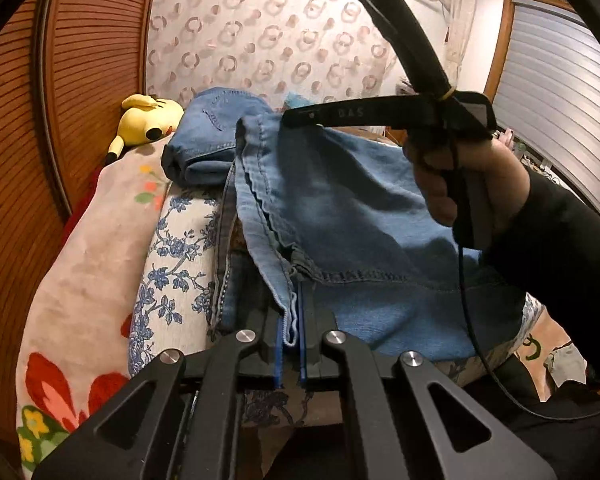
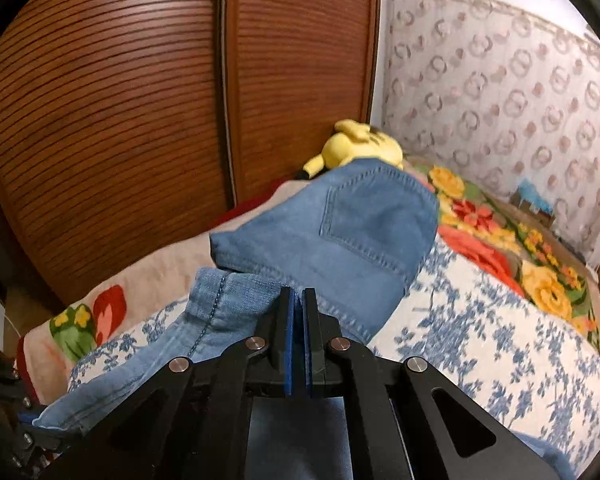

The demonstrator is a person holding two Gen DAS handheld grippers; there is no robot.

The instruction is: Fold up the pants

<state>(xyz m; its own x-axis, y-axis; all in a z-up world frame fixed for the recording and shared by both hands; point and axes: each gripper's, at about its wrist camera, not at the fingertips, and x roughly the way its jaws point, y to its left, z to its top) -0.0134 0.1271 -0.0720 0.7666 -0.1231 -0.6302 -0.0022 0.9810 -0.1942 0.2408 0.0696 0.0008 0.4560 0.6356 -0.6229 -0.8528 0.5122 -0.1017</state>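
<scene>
Left fingers (image 1: 291, 312) pinched jeans (image 1: 340, 208) hem; right fingers (image 2: 299, 300) nearly together on denim edge, grip w/ little bite. Jeans draped ahead over bed (image 2: 500, 320). Risk: right edge slips, fold skews.

Left gripper (image 1: 291, 308): black linkage arms, silver pivot screws, blue pads. Right gripper (image 2: 299, 304): same build. Black sleeve (image 1: 560, 232) behind the right gripper's handle; thin black cable (image 1: 466, 280) below it.
</scene>
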